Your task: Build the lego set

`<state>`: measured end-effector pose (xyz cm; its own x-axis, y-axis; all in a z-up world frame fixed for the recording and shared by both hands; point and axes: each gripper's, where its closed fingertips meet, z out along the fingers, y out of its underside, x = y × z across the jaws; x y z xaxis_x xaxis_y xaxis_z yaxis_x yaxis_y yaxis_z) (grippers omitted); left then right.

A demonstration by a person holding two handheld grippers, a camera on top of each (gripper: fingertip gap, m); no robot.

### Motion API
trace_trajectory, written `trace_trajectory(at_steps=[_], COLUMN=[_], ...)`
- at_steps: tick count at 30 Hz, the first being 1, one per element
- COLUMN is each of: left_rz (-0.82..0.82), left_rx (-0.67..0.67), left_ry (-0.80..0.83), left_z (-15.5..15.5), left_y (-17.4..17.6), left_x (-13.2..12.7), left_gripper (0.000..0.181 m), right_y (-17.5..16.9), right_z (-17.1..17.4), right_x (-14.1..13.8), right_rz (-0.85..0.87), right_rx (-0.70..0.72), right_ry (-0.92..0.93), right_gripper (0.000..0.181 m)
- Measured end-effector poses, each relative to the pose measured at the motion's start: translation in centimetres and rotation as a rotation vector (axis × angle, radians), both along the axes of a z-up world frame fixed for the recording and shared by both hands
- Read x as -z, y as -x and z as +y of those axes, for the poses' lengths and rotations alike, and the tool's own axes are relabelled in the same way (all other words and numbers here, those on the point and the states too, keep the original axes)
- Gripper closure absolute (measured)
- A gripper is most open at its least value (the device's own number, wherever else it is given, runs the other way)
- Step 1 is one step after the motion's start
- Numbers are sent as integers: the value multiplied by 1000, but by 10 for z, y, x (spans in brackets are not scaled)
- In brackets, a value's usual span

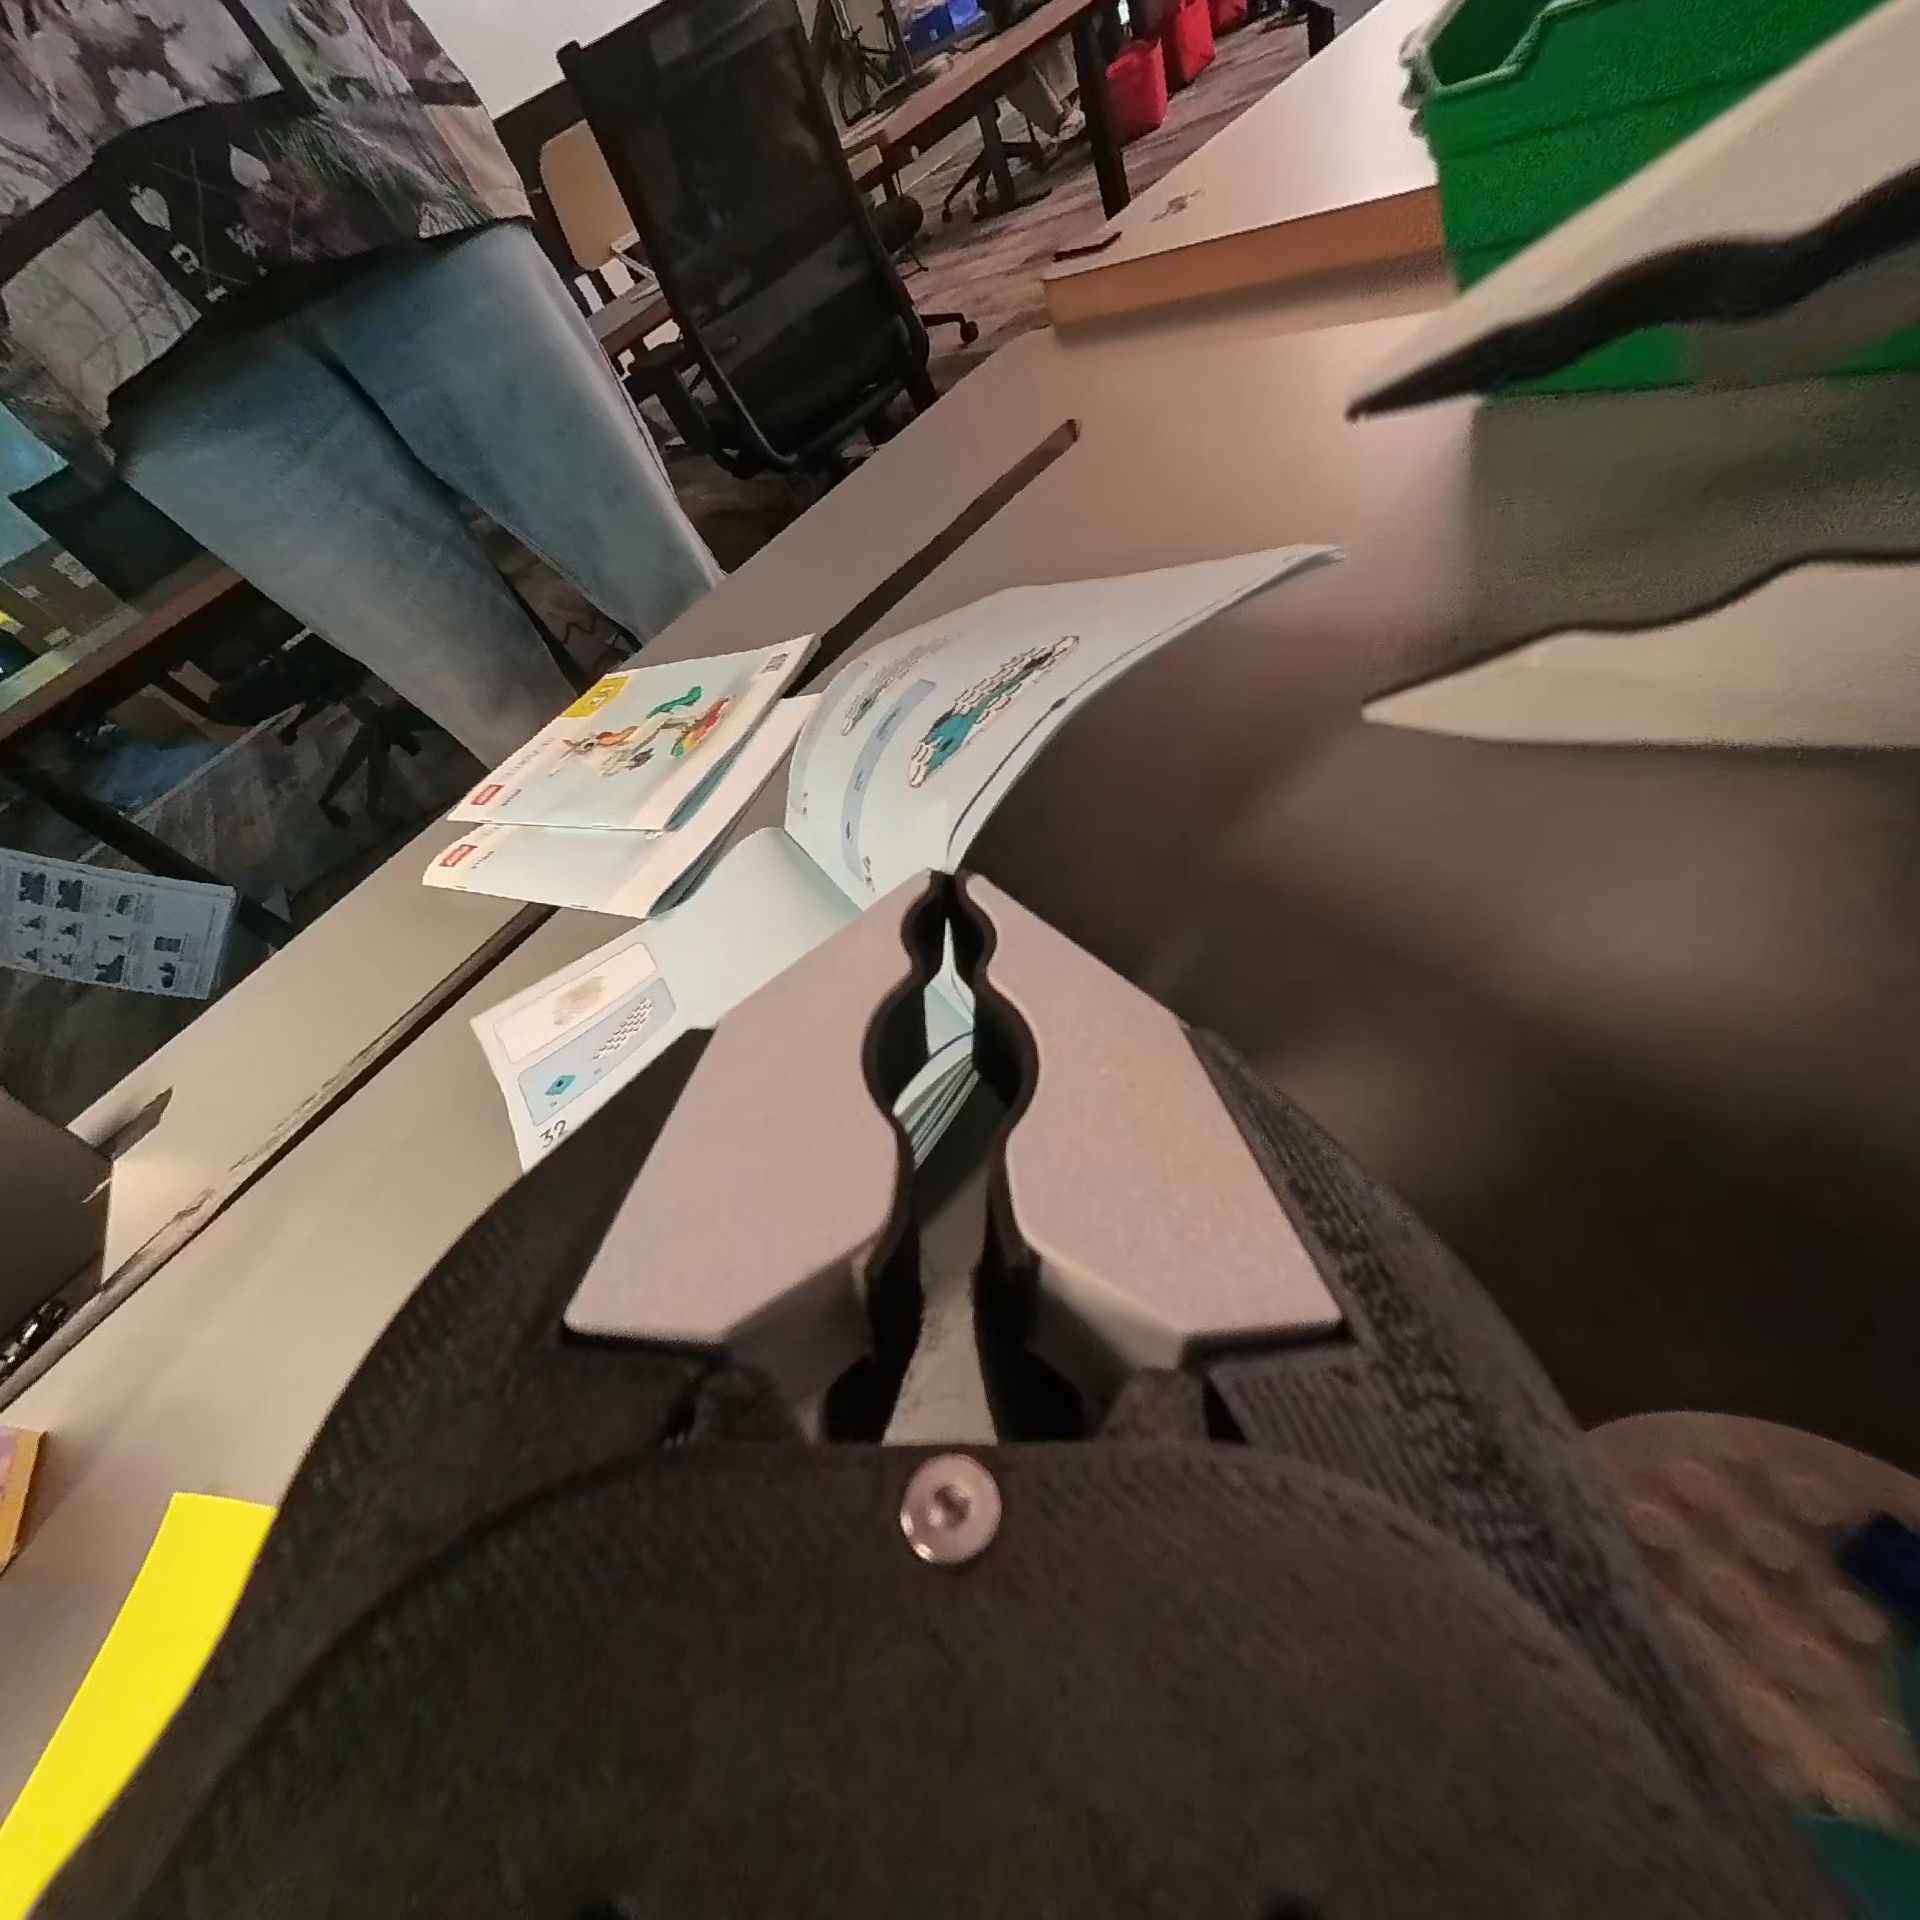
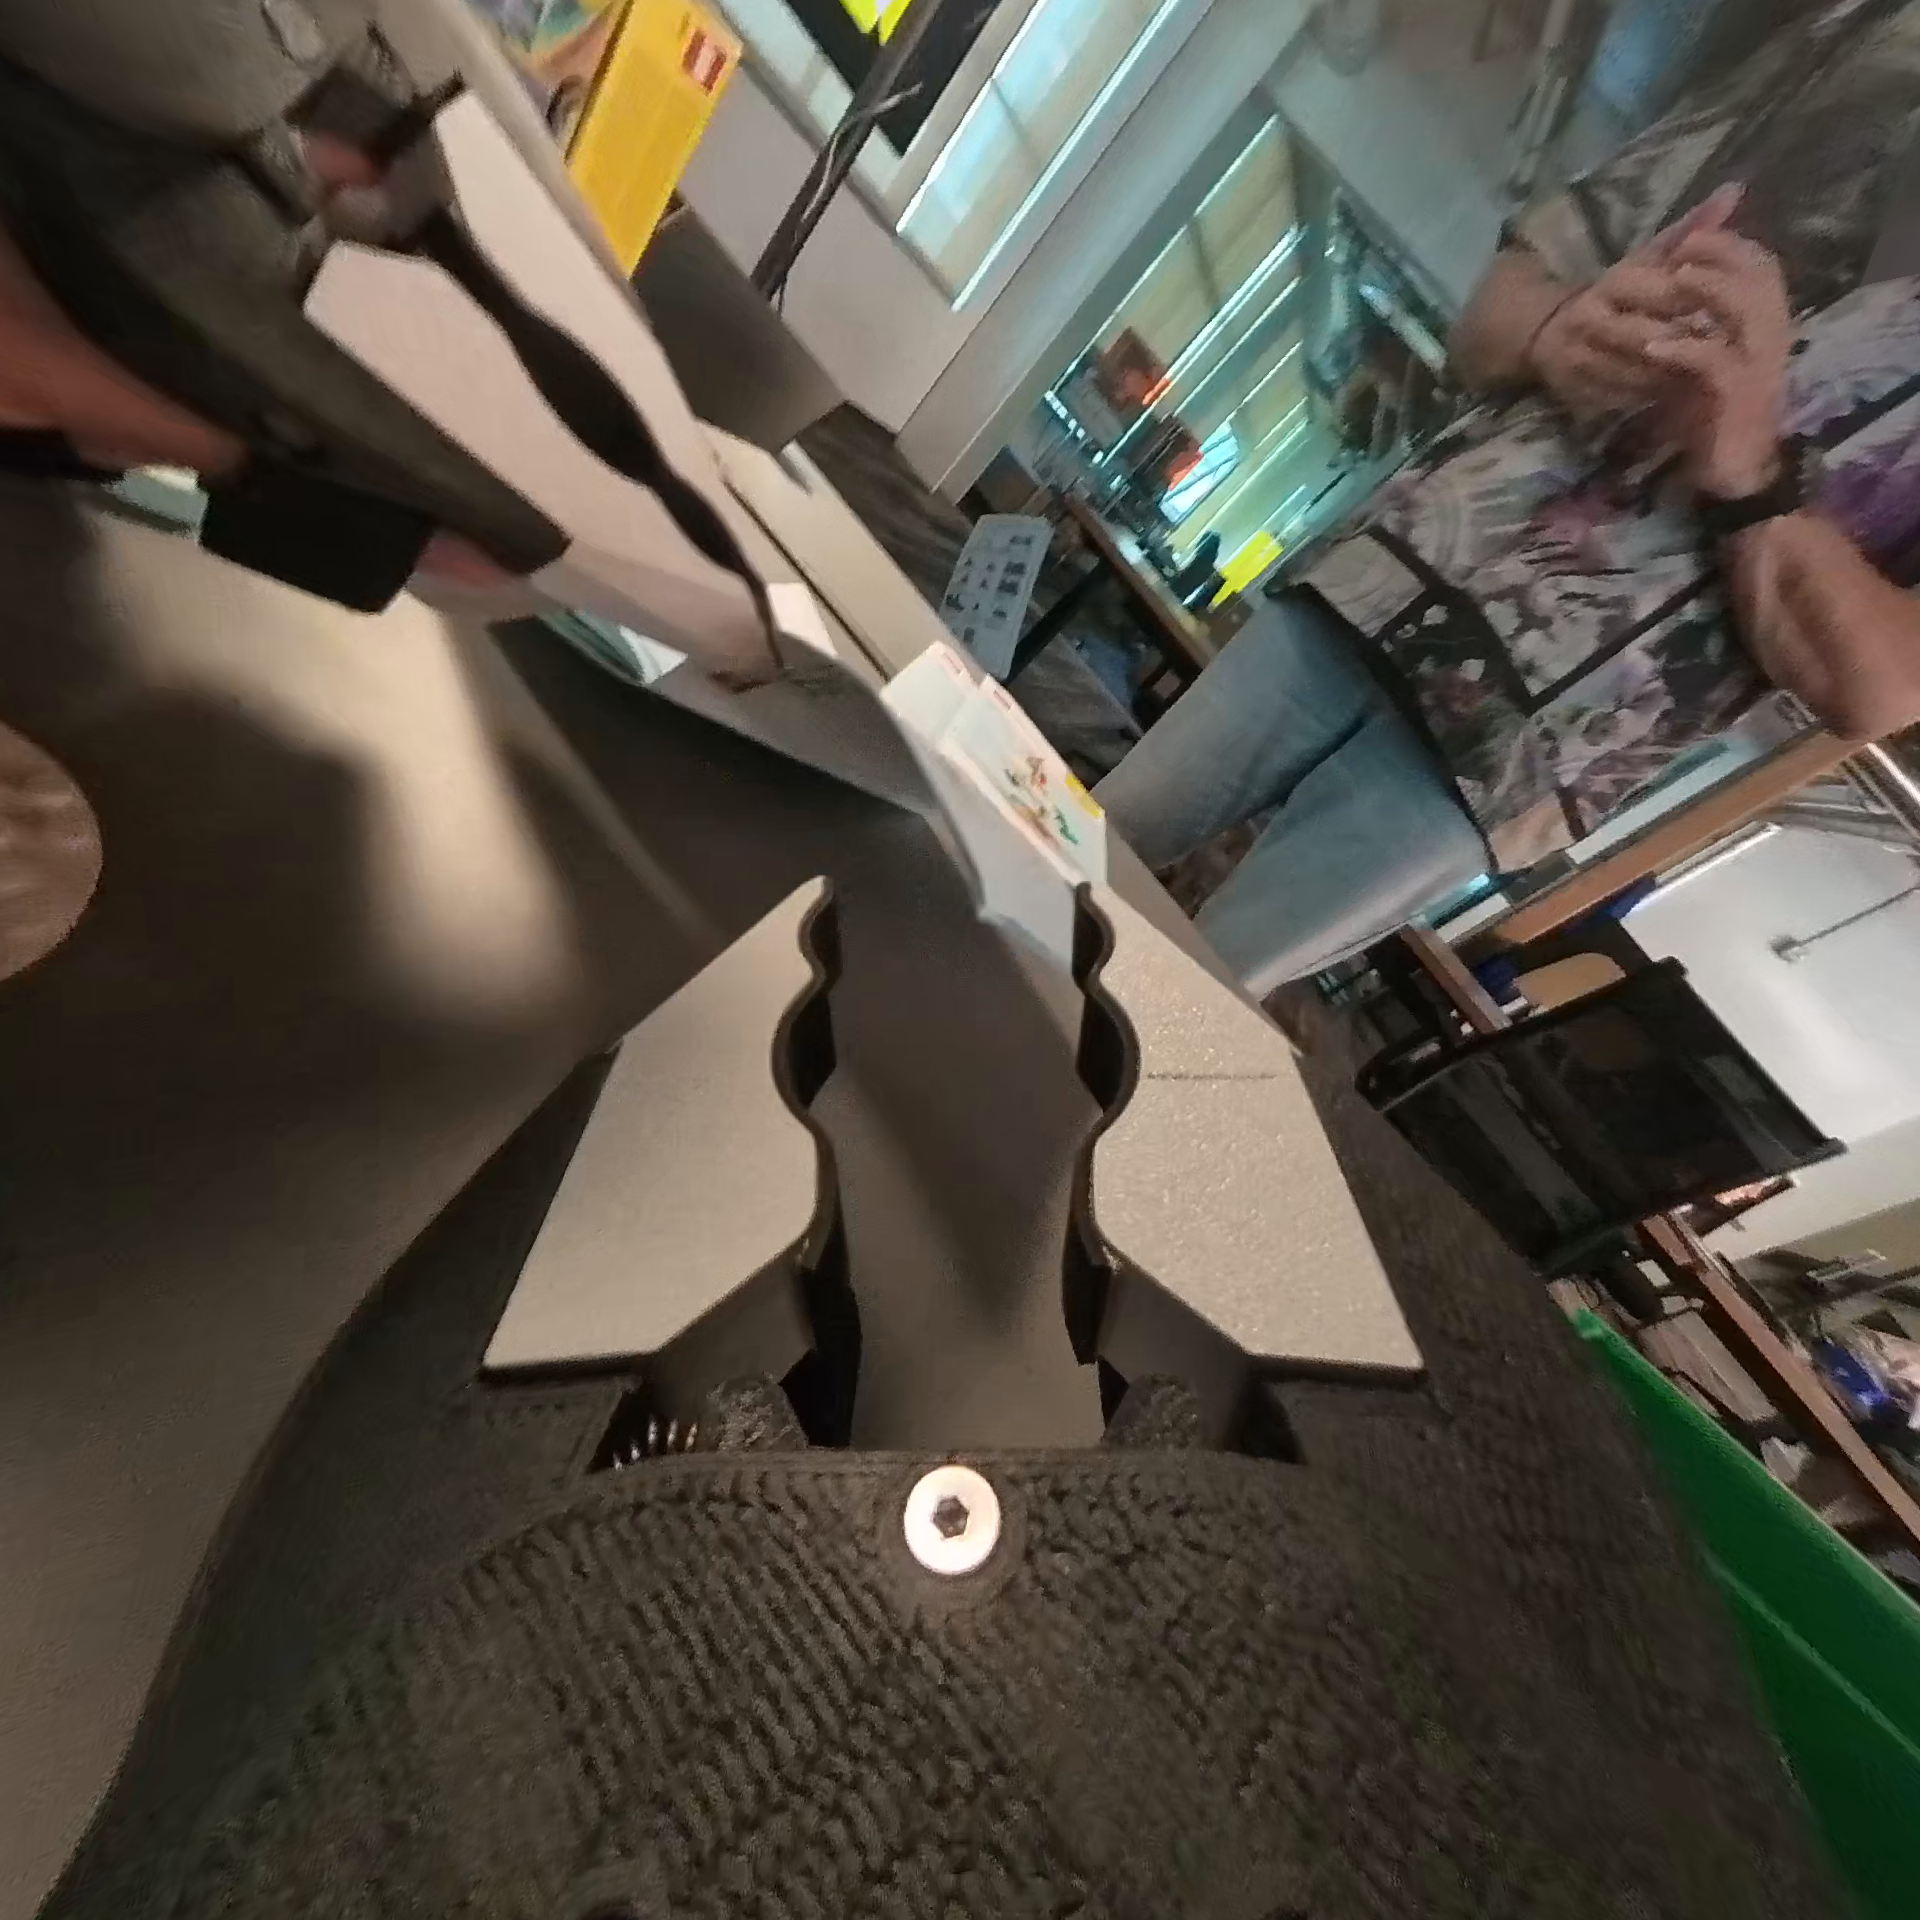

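An open instruction booklet [image 1: 727,966] lies on the grey table [image 1: 1143,468]. My left gripper [image 1: 948,891] is shut on one of its pages [image 1: 1049,686], which curves up and away from the fingertips. In the right wrist view the left gripper [image 2: 767,649] shows at the upper left, pinching the edge of that page [image 2: 862,748]. My right gripper [image 2: 954,888] is open and empty, pointing at the lifted page from its back side. It shows blurred at the upper right of the left wrist view [image 1: 1361,561].
Two closed booklets [image 1: 644,748] lie stacked beyond the open one. A green bin [image 1: 1558,135] stands at the right. A person in jeans [image 1: 364,416] stands at the far table edge. A yellow box [image 2: 644,135] and a blurred round tan piece [image 1: 1766,1579] are nearby. The left gripper's tips are roughly 8 cm from the right gripper's. My right tips are roughly 12 cm from the blurred round tan piece [image 1: 1766,1579].
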<state>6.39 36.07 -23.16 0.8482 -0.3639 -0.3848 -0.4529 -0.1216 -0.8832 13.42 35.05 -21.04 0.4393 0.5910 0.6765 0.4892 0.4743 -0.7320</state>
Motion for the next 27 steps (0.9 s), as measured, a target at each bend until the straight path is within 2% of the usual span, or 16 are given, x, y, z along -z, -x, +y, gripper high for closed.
trace_trajectory(at_steps=[5, 27], left_rz=[-28, -29], left_rx=[1, 2], left_ry=[6, 10], left_z=[0, 1], left_y=[1, 1], left_x=[-1, -1], left_gripper=[181, 181], right_y=[3, 1], right_z=[1, -2], right_x=[7, 8], right_rz=[-64, -66], right_rx=[17, 17], right_ry=[-20, -13], right_gripper=[140, 152])
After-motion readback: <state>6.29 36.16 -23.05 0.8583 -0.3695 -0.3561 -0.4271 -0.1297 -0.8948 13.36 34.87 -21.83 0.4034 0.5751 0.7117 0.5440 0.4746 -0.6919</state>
